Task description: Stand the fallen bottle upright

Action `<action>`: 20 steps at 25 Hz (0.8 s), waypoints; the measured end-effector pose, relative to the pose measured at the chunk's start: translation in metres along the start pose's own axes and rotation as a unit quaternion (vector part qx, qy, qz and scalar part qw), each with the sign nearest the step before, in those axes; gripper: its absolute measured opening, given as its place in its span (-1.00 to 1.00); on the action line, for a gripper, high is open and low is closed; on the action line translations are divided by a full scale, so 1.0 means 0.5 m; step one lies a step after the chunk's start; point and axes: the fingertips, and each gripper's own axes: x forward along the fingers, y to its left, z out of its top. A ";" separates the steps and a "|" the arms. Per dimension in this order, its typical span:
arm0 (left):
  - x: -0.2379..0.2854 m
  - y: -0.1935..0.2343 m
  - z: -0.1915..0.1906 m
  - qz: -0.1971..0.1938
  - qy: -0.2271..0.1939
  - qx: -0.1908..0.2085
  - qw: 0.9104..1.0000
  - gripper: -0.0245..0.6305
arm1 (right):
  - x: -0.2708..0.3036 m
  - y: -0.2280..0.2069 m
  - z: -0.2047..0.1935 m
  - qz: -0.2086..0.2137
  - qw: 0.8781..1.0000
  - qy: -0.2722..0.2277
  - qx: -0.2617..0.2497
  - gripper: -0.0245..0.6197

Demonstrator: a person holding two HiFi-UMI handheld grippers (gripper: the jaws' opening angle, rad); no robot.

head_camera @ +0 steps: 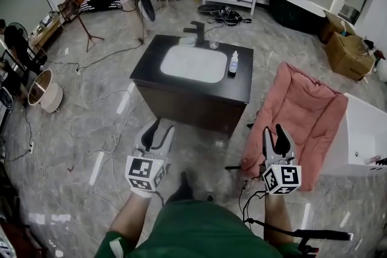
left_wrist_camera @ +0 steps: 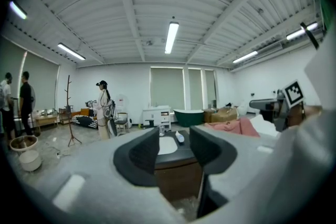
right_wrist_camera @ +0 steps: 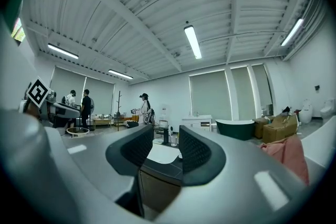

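Both claws are wide open with nothing in them. The left claw has its dark pads well apart, and in its own view the gap between them just frames the cabinet further off. Same deal with the right claw: its jaws are spread, there's nothing between them, and it's touching nothing. The person holds both out in front at about waist level, side by side but apart. Both arms are stretched forward and both claws point roughly level toward 12 o'clock, straight at the cabinet. The bottle is on the dark countertop, lying down as far as I can tell. It's just beside the white sink, at about 3 o'clock from it and well away from both claws. The left gripper view shows it too, on its side next to the sink. A glass and a black tap sit at the sink's 12 o'clock. A pink blanket is on the floor at about 2 o'clock from the right claw.
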 end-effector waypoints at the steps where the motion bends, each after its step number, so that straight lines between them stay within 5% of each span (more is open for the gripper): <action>1: 0.010 0.005 -0.002 0.000 0.001 -0.001 1.000 -0.38 | 0.010 -0.002 -0.003 0.001 1.000 0.003 0.002 -0.45; 9: 0.124 0.085 -0.032 -0.013 0.008 -0.015 1.000 -0.40 | 0.128 -0.015 -0.025 -0.013 1.000 0.018 0.000 -0.45; 20: 0.341 0.323 -0.018 -0.031 -0.006 -0.048 0.998 -0.43 | 0.385 0.007 0.006 -0.046 0.998 0.026 -0.026 -0.45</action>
